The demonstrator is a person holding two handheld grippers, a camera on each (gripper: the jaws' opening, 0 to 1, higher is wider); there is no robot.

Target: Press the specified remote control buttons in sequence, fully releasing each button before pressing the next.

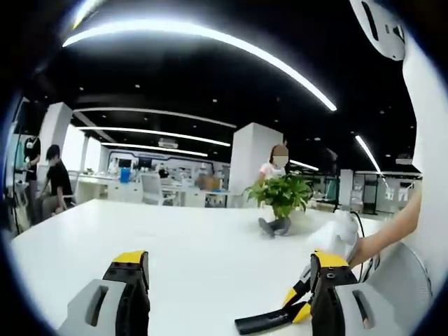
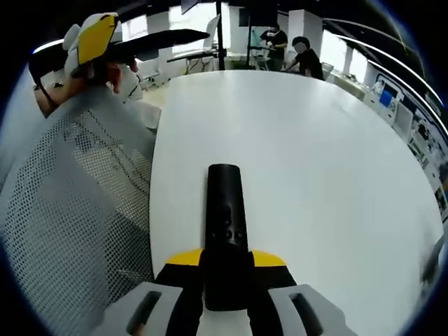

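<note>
Two grippers are seen at a white table (image 1: pixel 203 245). The left gripper (image 1: pixel 227 290) is held above the table with its jaws set wide apart and nothing between them. Beyond its jaws, a potted green plant (image 1: pixel 281 196) stands on the table, and a person is seen behind the plant. Further people are seated at the far edge of the table, well apart from the plant. The right gripper (image 2: pixel 225 283) is closed on the near end of a black remote control (image 2: pixel 225 210), which is gripped between the yellow-tipped jaws. The remote control is held lengthwise over the table, its buttoned face toward the camera and its far end pointing away from the jaws. In the left gripper view, the same remote control (image 1: pixel 262 322) is seen low, in the right gripper's (image 1: pixel 299 302) jaws, nearer than the plant. A white mesh chair back (image 2: pixel 77 210) is noted beside the table edge, and the left gripper (image 2: pixel 94 38) appears beyond it.
</note>
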